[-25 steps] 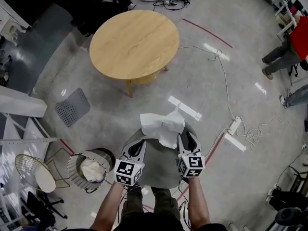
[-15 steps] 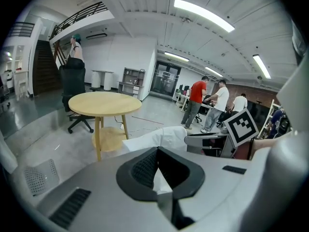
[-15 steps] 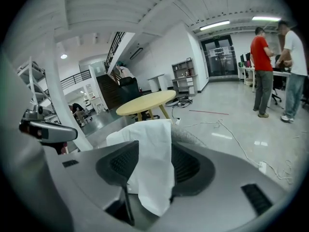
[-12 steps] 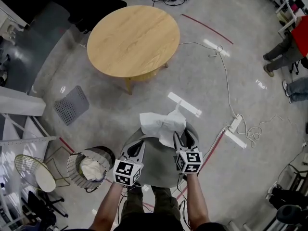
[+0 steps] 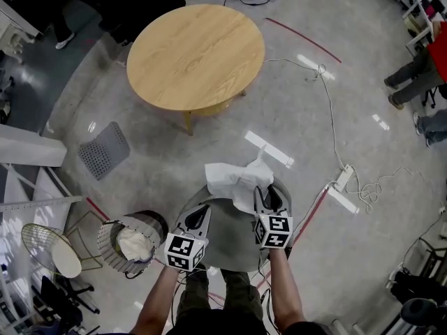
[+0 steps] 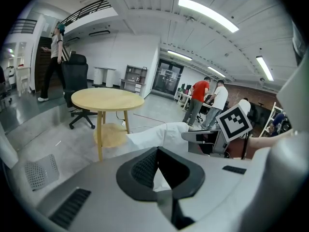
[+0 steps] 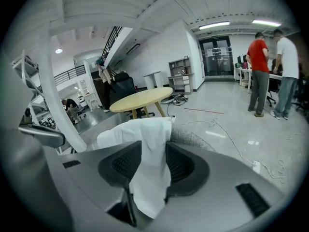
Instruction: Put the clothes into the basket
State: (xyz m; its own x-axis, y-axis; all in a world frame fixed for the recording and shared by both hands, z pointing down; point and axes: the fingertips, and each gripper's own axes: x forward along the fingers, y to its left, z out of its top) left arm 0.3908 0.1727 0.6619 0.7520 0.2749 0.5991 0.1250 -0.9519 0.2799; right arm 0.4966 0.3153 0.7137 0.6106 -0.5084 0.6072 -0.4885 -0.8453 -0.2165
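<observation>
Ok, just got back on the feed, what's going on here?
A person stands over a grey stool with a gripper in each hand. A white cloth lies draped over the stool's far edge. The right gripper has that cloth between its jaws, which have just been closing and press on it from both sides. The left gripper hangs open over the stool, holding nothing. The basket sits on the floor to the person's left with white laundry inside; this cloth is not in it yet.

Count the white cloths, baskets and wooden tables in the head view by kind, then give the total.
white cloth: 2, one of them in the basket
basket: 1
round wooden table: 1
total: 4
</observation>
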